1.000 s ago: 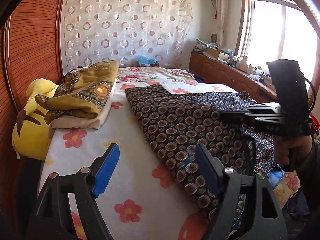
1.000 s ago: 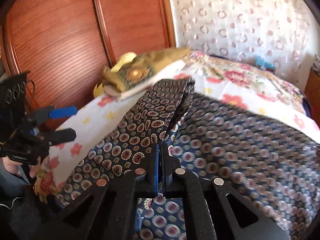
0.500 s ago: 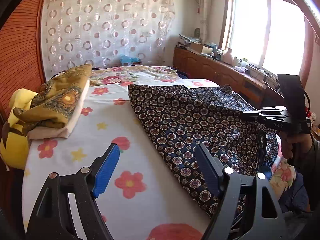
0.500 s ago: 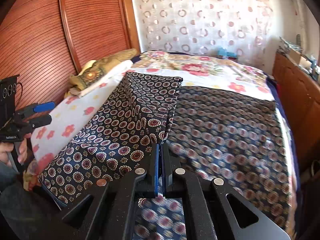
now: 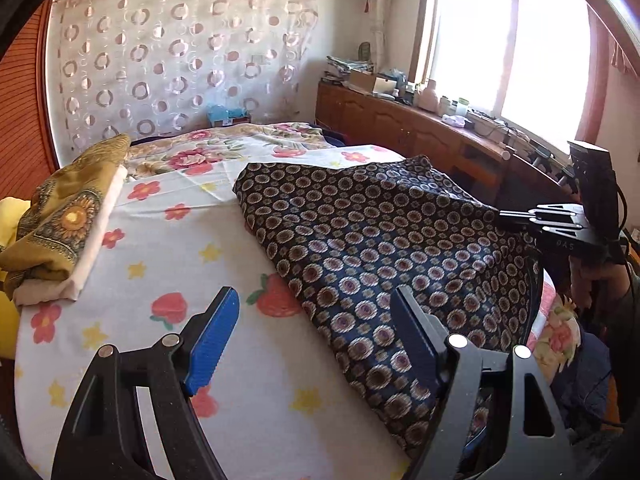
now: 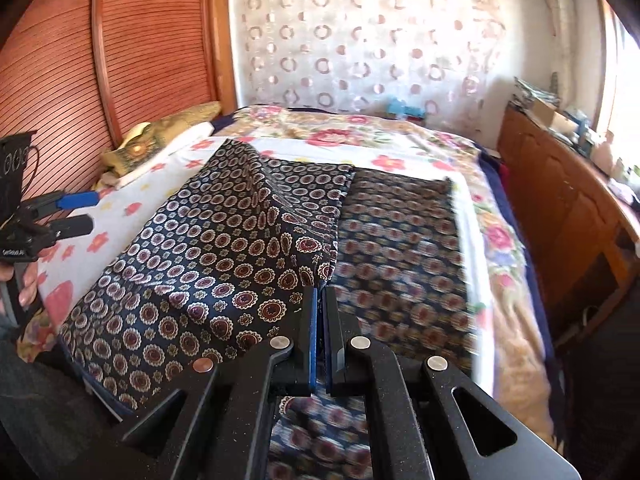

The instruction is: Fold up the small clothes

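Right gripper (image 6: 320, 308) pinches the dark medallion-print cloth (image 5: 360, 248), carrying its edge across.
Left gripper (image 5: 316, 344) gapes empty; best keep the fold taut, edges aligned.

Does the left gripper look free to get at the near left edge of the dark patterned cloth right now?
Probably yes. The left gripper is open and empty, with the dark patterned cloth edge just beyond its fingers on the flowered bedsheet. The right gripper, shut on the cloth, is off to the side.
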A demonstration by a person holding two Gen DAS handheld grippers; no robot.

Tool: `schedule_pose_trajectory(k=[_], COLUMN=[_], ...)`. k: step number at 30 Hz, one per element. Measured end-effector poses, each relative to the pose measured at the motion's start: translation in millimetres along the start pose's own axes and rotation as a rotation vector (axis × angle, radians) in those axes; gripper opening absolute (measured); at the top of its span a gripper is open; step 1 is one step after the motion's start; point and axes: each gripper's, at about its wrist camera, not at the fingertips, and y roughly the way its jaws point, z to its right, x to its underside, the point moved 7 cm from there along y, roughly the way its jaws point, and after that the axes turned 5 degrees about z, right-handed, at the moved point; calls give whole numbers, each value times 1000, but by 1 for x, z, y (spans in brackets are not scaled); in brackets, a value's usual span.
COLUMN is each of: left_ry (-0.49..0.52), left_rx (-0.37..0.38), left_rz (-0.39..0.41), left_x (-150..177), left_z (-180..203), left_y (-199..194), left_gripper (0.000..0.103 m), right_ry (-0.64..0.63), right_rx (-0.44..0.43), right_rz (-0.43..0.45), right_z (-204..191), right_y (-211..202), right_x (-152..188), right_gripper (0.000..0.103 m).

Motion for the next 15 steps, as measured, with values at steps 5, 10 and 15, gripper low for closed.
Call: schedule_pose_trajectory(k=[5, 10, 15], left_ry=[5, 10, -2], left_rx=[17, 2, 0], left_rz=[-20, -49, -68], left_x=[8, 14, 22], left_z=[10, 13, 14], left_y=[7, 14, 19], left_gripper=[79, 79, 79], right_ry=[58, 61, 74], right_rx=[9, 18, -19], right_rz=[-33, 2, 17], right_z=[-6, -17, -24], right_y=[-1, -9, 5], right_x=[5, -11, -42], right_gripper=[2, 23, 37])
